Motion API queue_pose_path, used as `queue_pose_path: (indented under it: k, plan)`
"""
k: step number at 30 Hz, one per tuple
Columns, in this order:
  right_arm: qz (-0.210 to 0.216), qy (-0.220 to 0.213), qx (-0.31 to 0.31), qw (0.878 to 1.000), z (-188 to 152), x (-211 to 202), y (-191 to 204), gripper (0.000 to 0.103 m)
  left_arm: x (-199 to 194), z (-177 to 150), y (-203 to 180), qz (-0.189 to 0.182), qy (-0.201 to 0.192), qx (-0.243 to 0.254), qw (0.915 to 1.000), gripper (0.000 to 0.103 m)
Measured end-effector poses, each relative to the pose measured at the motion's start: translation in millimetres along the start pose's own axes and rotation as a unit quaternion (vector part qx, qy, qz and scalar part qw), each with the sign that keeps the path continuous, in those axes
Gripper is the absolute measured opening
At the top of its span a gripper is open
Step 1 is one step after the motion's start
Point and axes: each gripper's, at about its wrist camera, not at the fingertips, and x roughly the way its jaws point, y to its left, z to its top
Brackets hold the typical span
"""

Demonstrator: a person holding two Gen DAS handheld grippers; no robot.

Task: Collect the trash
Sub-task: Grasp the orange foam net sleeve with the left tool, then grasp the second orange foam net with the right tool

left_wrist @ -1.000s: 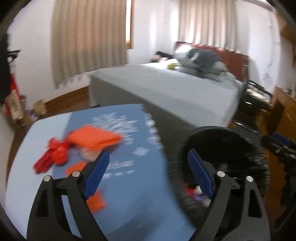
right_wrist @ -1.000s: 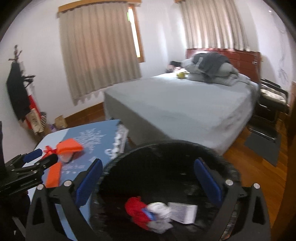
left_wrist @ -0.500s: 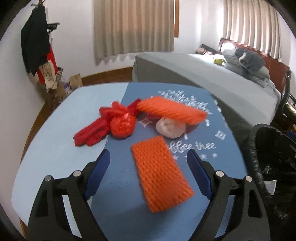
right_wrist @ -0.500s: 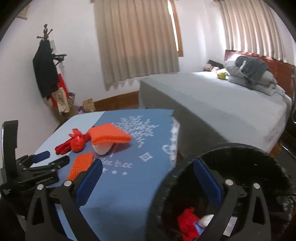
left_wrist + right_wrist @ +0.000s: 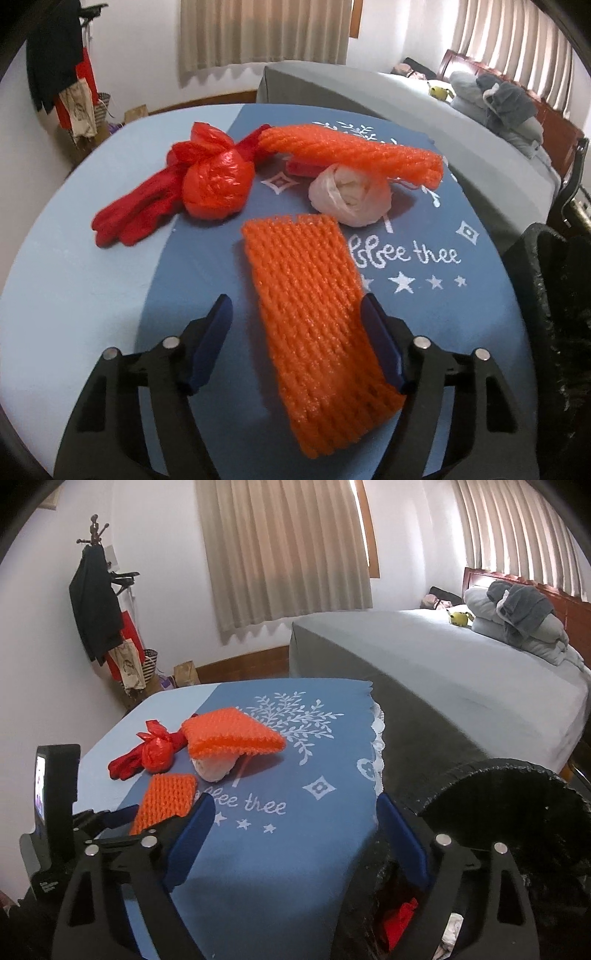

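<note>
Left hand-held gripper (image 5: 295, 328): jaws just closing astride orange foam net (image 5: 317, 325), not yet gripping | right hand-held gripper (image 5: 295, 834): wide, empty, near bin (image 5: 517, 812) for drop-off.

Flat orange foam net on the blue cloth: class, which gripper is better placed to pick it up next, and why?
Left. The left gripper already straddles the flat orange foam net, jaws closing. The right gripper hangs open nearer the black bin.

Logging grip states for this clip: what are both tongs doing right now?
Left tongs: open, jaws just been closing around the flat orange net, not yet pinching it.
Right tongs: open, jaws just been closing, holding nothing.
</note>
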Motion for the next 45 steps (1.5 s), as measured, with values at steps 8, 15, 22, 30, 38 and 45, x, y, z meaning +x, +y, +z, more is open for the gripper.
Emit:
queue_pose_path:
  k: [8,15,22,30,38,45]
  plan:
    - [0.003,0.001,-0.006,1.0,7,8,7,0.086,-7,-2,-11,-0.052,-0.012,0.026,0.9982,0.012]
    - [0.003,-0.002,-0.013,1.0,16,12,14,0.086,-21,8,-4,-0.045,-0.035,0.009,0.9984,0.011]
    - [0.017,-0.008,-0.028,0.999,34,32,34,0.085,-41,36,20,-0.012,-0.061,-0.008,0.998,0.011]
    - [0.046,-0.001,-0.054,0.997,45,66,66,0.081,-46,58,49,0.015,-0.075,-0.021,0.9968,0.011]
    - [0.056,0.036,-0.077,0.995,40,102,88,0.067,-46,64,72,0.029,-0.079,-0.038,0.9958,0.011]
    - [0.06,0.055,-0.08,0.993,38,108,85,0.042,-46,63,76,0.026,-0.079,-0.044,0.9956,0.011]
